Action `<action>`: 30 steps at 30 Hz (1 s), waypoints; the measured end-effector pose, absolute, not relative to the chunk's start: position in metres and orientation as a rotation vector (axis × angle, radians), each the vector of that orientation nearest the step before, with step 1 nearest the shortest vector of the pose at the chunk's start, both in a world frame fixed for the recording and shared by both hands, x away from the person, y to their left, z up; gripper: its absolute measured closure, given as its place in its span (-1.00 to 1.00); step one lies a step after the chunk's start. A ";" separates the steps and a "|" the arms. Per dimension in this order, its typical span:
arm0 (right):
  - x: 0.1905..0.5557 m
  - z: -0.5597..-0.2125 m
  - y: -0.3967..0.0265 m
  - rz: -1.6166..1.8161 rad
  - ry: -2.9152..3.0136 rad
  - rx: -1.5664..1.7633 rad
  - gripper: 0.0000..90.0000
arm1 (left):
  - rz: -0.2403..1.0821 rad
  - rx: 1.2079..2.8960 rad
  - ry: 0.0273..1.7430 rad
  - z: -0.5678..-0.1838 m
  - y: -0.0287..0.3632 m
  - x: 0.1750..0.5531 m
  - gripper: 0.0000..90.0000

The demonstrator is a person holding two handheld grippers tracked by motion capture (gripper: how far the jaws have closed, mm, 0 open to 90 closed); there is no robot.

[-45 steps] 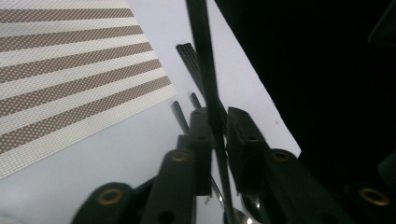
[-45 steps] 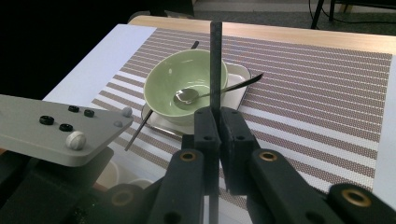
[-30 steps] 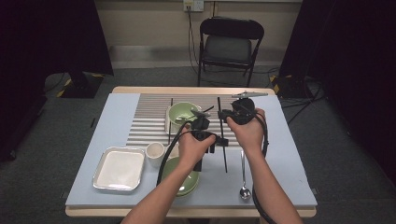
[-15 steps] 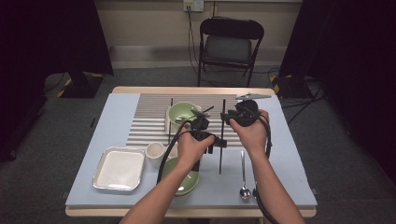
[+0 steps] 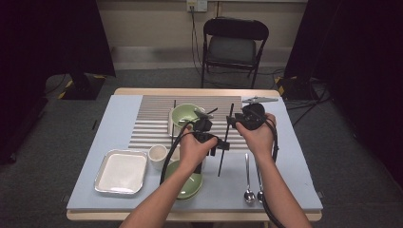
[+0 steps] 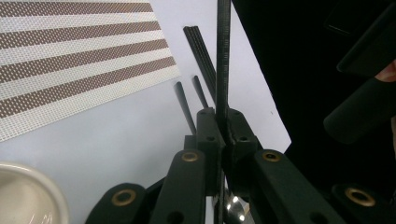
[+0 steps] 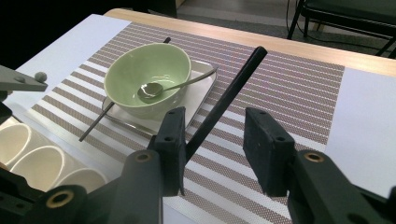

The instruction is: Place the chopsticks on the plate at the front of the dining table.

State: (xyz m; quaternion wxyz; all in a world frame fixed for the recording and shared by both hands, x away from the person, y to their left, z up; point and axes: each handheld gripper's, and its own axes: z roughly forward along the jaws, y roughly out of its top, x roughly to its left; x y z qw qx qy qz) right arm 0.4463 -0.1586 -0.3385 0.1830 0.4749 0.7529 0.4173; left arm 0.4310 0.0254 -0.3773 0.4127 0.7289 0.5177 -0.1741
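Chopstick (image 5: 225,145): black, held upright-ish over the surface (image 5: 294,156) by the left tool (image 6: 223,133), clamped tight on it w/ jaws nearly together. Right tool (image 7: 219,149) sits higher on the same stick; its jaws have just been opening, stick between them, leaning on the left pad, right pad clear, so no grip there now. Further back: green bowl (image 7: 148,79) w/ spoon (image 7: 173,87) on a tray (image 7: 201,100), striped mat (image 7: 289,88). Risk, as I judge it: the stick hangs on one narrow pinch, so a wrist twist or a knock from the right tool could pivot it out, dropping it onto the two spoons (image 5: 249,180) or the cups (image 7: 32,163).
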 end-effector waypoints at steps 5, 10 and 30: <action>0.446 -0.339 -0.160 1.180 2.120 1.347 0.26 | -0.439 1.842 1.302 -0.376 0.026 0.431 0.92; 0.446 -0.340 -0.161 1.177 2.120 1.347 0.25 | -0.436 1.840 1.303 -0.375 0.026 0.431 0.92; 0.447 -0.343 -0.172 1.211 2.085 1.350 -0.15 | -0.395 1.865 1.333 -0.373 0.036 0.435 0.92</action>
